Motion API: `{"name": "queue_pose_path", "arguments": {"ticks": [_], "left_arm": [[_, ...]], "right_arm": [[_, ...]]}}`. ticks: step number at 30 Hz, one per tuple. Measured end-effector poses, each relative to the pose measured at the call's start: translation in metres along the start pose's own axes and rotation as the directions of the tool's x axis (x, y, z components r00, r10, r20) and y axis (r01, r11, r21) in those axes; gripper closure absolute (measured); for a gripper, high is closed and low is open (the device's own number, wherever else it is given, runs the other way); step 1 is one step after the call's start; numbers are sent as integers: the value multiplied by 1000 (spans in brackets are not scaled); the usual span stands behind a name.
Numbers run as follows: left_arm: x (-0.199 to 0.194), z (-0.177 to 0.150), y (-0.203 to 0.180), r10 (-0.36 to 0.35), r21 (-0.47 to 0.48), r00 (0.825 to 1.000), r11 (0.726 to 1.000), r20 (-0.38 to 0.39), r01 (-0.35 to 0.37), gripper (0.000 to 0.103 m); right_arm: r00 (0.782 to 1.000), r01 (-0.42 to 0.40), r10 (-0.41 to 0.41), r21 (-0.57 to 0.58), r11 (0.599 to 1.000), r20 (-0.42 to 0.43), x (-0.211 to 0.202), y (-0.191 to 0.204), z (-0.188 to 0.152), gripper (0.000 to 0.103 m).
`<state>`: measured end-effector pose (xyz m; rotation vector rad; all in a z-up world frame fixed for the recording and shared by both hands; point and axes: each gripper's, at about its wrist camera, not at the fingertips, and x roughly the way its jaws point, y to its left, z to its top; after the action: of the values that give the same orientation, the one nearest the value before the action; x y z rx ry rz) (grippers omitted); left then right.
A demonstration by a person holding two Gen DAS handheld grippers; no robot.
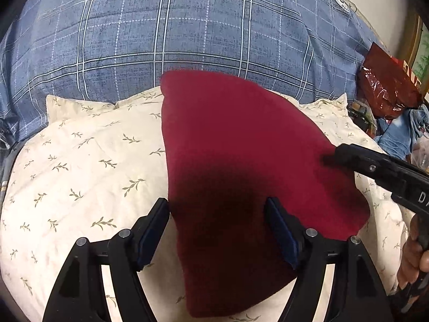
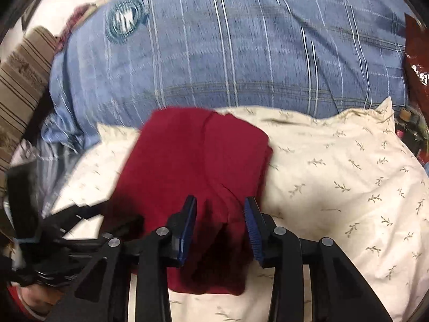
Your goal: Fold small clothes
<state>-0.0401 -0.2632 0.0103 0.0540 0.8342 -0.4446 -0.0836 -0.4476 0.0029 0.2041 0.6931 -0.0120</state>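
Observation:
A dark red garment (image 1: 241, 161) lies folded on a cream pillow (image 1: 85, 161) with a leaf print. My left gripper (image 1: 217, 209) is open, its jaws wide apart above the near part of the garment, holding nothing. My right gripper (image 2: 219, 209) is open too, its jaws straddling the near edge of the garment (image 2: 193, 161) without gripping it. The right gripper also shows in the left wrist view (image 1: 375, 166), reaching in over the garment's right edge. The left gripper shows blurred at the left in the right wrist view (image 2: 80, 220).
A blue plaid duvet (image 1: 187, 26) lies bunched behind the pillow. A shiny red bag (image 1: 386, 86) and blue clothes (image 1: 402, 131) sit at the right. A striped brown cushion (image 2: 24, 80) lies at the far left in the right wrist view.

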Motion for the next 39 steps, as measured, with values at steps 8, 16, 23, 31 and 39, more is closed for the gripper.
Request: {"name": "queue_pose_path", "arguments": {"ticks": [8,16,23,31,39], "left_arm": [[-14,5,8,-34,5,999,999,5,34,30],[2,36,50,-187,-148,982,972,-4,185,28],[45,41,57,-276,-188,960,946,-48,263,17],[62,45,58,-281,-184,958,946,-50,268,17],[53,43,48,-253,-145,967,959,-35,245,25]], "right_arm": [[995,-13,21,79,997,-99,40,-21,-11,60],[996,-90,93,220,971,0,33,-52,9,31],[973,-206,225,266,942,-44,76,-57,20,25],[964,-243,263,249,937,-48,92,-49,18,35],[977,-198,209,198,960,-34,85,-38,18,54]]}}
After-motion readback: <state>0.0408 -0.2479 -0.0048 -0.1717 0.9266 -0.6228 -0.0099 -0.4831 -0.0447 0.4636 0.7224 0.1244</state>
